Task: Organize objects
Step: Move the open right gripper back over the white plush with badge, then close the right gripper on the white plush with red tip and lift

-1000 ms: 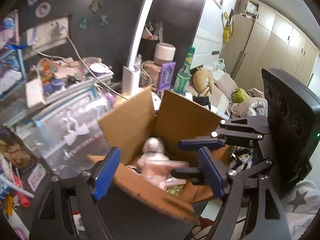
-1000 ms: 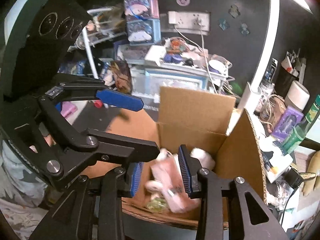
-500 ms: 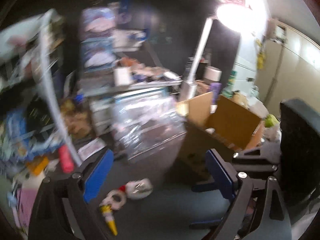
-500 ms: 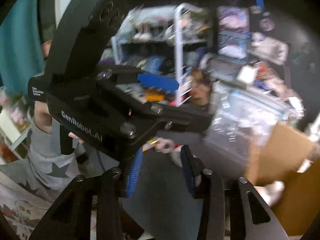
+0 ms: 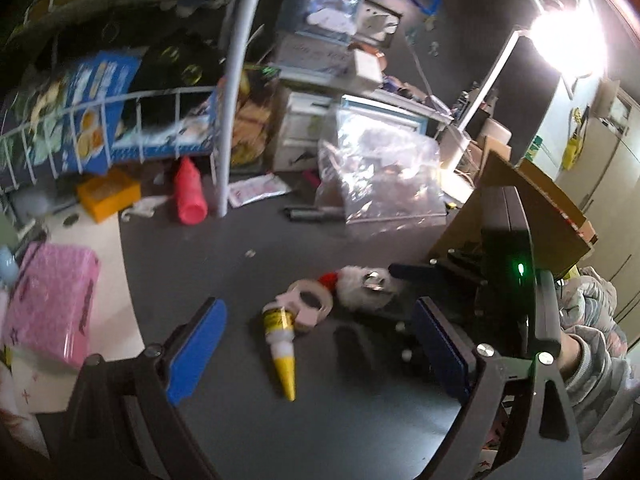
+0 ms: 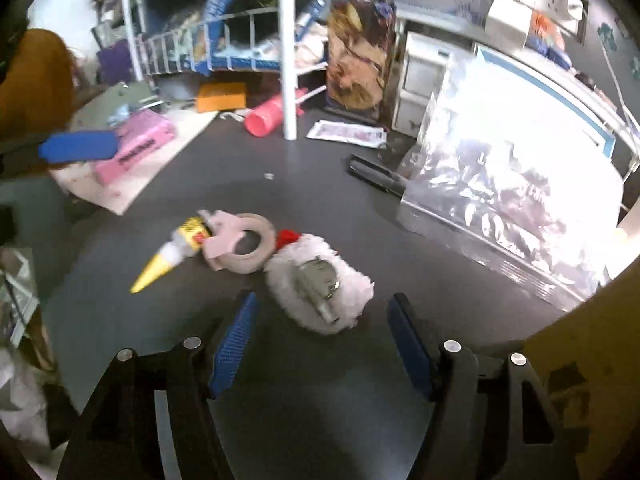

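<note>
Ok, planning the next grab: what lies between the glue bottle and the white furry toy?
The tape roll sits between glue bottle and white furry toy, clearest in the right wrist view.

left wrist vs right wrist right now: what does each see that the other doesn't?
Left wrist only: the lamp, the cardboard box, the person's sleeve, the right gripper's body.
Right wrist only: the metal clip on the fluffy toy, seen clearly between its open gripper.
Both: glue bottle, tape roll, pink bottle, plastic bag.

Cardboard box (image 5: 532, 208) half behind right claw (image 5: 404, 292)
</note>
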Tool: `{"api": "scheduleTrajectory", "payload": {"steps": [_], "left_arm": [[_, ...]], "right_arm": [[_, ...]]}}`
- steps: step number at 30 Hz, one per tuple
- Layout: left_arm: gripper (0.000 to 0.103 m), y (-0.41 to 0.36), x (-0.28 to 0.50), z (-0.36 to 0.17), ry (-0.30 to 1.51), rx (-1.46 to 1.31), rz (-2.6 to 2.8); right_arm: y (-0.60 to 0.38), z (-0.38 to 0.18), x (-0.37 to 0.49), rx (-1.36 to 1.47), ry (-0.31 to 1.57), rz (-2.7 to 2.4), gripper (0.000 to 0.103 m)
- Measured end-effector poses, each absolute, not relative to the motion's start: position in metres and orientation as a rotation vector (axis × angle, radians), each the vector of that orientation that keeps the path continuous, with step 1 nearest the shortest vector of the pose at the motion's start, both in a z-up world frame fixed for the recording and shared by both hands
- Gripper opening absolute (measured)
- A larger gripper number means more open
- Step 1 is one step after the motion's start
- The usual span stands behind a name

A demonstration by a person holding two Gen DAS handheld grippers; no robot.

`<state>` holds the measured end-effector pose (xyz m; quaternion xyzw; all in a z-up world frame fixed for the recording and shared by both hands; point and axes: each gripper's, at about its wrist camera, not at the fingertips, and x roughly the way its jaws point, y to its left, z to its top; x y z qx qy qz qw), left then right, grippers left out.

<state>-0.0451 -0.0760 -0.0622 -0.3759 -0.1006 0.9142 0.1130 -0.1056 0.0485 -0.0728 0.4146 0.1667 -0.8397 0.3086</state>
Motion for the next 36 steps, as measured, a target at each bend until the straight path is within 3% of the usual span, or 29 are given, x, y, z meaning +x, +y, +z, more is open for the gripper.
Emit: {"api": "scheduleTrajectory", "payload": {"steps": [5,8,12,24,28,36], "left_arm": [[0.092,-0.082,-0.046,-0.072,-0.326,-1.131,2.677],[0.092,-0.082,-0.048,-0.075,-0.332,-1.14,2.669],[0.092,-0.078,-0.051,-0.076,-0.326,-1.146,2.654],[0.091,-0.053,-0.056,-0.058,-0.336,-1.062,2.528],[0.072,-0.038,-0.057,-0.039,-0.334,-1.002,2.472],[0.05,0.001,-0.063,0.003,-0.246,-0.92,2.409]], "right_arm": [[0.05,-0.083,-0.117,1.118,0.427,-2.21,0.063],[0.048,-0.083,-0.116,1.1,0.426,-2.207,0.048],[0.046,-0.082,-0.112,1.089,0.443,-2.209,0.041],[0.051,-0.033,-0.064,0.888,0.427,-2.177,0.039],[0.052,-0.006,-0.042,0.791,0.442,-2.166,0.039],[0.077,0.032,-0.031,0.727,0.431,-2.22,0.039]]}}
